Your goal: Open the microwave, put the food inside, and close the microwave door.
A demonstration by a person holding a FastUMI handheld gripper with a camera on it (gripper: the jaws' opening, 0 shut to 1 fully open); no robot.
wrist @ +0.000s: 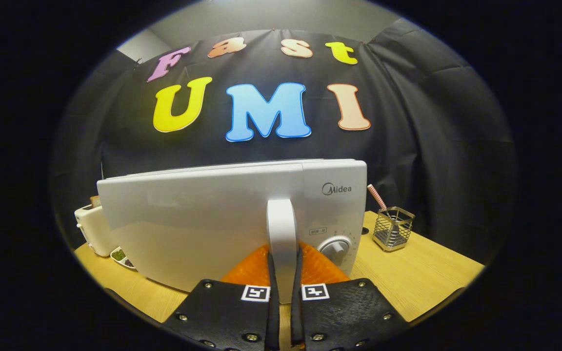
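Fingers of the hand-held gripper point(283, 292) clamp the handle point(282, 234) — microwave point(232, 219) door ajar.

"Midea" on the microwave point(330, 204)

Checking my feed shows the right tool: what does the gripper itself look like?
The gripper has two broad black plates studded with silver screws, each bearing a square black-and-white marker. Its thin black finger pads are backed by translucent orange pieces.

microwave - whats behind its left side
A white toaster and a small dish peek out beyond the microwave; its door, gripped at the handle, covers the rest.
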